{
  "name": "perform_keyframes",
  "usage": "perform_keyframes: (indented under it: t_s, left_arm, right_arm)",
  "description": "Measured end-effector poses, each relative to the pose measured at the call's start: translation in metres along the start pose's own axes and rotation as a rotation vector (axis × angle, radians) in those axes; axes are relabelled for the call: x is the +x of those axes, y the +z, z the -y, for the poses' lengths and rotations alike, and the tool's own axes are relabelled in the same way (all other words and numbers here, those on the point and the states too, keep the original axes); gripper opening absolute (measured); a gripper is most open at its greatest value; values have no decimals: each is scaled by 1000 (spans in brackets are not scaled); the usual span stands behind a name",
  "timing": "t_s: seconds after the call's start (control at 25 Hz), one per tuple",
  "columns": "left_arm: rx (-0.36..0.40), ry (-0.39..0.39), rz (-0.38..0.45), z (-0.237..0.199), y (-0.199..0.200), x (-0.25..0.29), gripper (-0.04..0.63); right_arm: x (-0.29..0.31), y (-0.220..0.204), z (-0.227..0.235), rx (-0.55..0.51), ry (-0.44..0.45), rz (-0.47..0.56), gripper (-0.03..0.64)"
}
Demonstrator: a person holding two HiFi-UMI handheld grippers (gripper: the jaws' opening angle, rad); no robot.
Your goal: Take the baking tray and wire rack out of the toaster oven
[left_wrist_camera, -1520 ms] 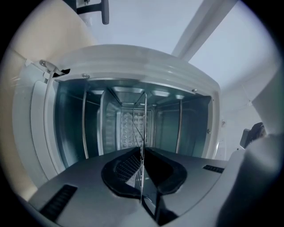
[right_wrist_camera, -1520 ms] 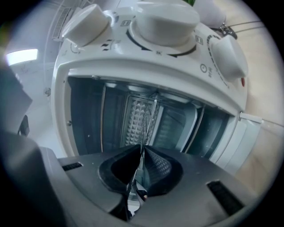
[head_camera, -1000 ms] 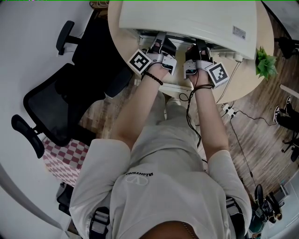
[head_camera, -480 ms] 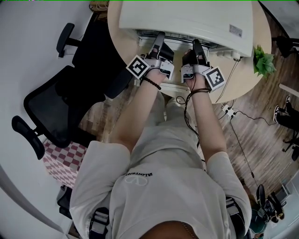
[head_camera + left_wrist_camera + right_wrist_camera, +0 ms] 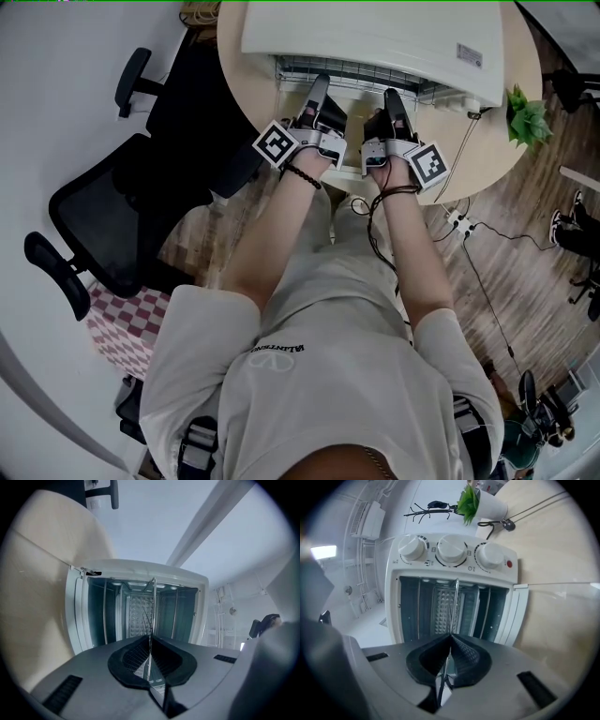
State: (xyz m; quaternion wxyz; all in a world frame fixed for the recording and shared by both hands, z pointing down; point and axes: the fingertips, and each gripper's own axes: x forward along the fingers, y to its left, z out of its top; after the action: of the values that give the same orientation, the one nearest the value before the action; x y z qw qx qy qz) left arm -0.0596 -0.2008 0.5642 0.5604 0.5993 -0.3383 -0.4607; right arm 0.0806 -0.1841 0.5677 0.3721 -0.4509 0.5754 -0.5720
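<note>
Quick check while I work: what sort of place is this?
Probably an office or lab, not a kitchen: the toaster oven sits on a round wooden table, a black office chair stands beside it, a power strip lies on the floor.

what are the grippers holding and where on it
The left gripper and right gripper are both shut on the front edge of the wire rack.
</note>
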Motion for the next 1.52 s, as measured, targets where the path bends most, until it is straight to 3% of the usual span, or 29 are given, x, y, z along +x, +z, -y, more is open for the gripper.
perform_keyframes:
  t_s: [0.56, 1.0, 1.24, 1.52]
  left_arm:
    - [5, 27, 11, 4, -13, -43, 11]
    - [31, 42, 62, 13, -27, -68, 11]
    - [58, 49, 81, 23, -31, -74, 12]
    - [39, 62, 71, 17, -30, -73, 11]
  right_arm:
    - [-40, -16, 2, 36, -17, -38, 8]
    - [-66, -23, 0, 44, -3, -140, 8]
    - [-72, -24, -8, 46, 15, -191, 9]
    - [-70, -23, -4, 56, 14, -193, 8]
